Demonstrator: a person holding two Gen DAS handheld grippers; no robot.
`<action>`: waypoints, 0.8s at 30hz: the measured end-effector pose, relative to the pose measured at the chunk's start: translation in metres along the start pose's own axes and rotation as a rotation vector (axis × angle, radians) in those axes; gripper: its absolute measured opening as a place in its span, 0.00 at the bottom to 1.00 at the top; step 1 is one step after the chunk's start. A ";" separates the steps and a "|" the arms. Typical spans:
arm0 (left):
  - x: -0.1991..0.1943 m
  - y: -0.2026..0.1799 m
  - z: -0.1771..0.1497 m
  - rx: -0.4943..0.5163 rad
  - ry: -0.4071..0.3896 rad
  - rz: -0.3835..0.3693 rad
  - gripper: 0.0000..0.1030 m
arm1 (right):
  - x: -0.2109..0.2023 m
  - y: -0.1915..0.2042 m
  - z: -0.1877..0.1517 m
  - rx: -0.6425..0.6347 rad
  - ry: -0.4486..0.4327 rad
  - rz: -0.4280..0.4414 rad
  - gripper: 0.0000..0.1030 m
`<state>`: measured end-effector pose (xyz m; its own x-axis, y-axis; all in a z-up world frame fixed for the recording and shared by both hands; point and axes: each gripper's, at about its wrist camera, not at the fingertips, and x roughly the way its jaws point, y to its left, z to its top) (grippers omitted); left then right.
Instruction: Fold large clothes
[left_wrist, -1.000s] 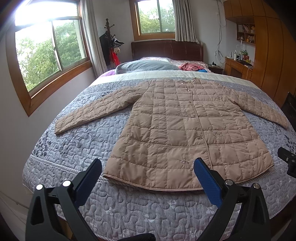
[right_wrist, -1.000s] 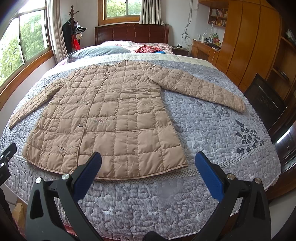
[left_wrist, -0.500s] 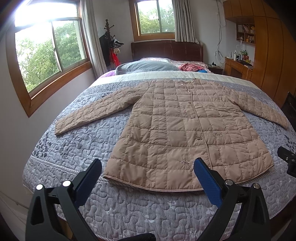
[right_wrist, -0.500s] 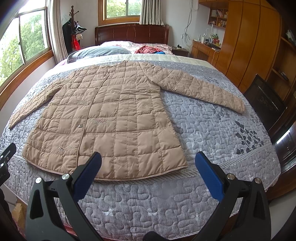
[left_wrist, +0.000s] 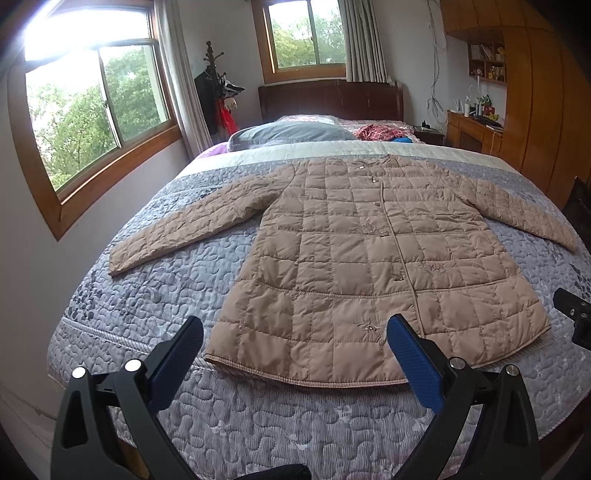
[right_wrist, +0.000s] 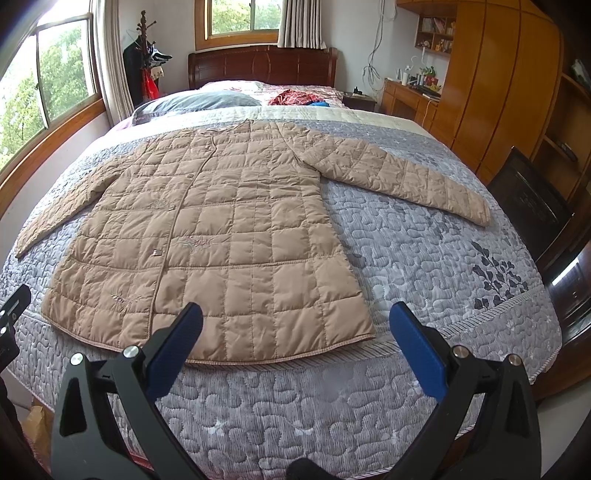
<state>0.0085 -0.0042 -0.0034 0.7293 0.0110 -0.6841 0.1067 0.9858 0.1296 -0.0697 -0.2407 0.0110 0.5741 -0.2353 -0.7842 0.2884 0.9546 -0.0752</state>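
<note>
A long tan quilted coat (left_wrist: 354, 254) (right_wrist: 221, 229) lies flat and face up on the bed, buttoned, both sleeves spread out to the sides, hem towards me. My left gripper (left_wrist: 295, 332) hovers open above the hem's left half, holding nothing. Over the hem's right corner my right gripper (right_wrist: 295, 319) also stands open and empty. Each gripper's black body shows at the edge of the other's view.
The bed's grey patterned quilt (left_wrist: 147, 295) (right_wrist: 424, 266) surrounds the coat. A grey pillow (left_wrist: 291, 133) and red clothing (right_wrist: 291, 98) lie near the dark headboard (right_wrist: 258, 66). Windows run along the left wall; wooden cabinets (right_wrist: 498, 81) and a dark screen (right_wrist: 532, 199) stand to the right.
</note>
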 end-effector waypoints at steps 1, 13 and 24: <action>0.002 -0.001 0.001 0.002 0.003 -0.001 0.96 | 0.002 -0.001 0.001 0.001 0.001 -0.003 0.97; 0.113 -0.030 0.035 0.074 0.293 -0.220 0.96 | 0.103 -0.082 0.049 0.137 0.160 0.068 0.97; 0.188 -0.126 0.129 0.191 0.273 -0.362 0.96 | 0.182 -0.304 0.094 0.556 0.190 -0.008 0.97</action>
<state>0.2194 -0.1479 -0.0560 0.4211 -0.2582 -0.8695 0.4614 0.8863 -0.0397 0.0189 -0.5904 -0.0513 0.4376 -0.1558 -0.8856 0.6804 0.7012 0.2128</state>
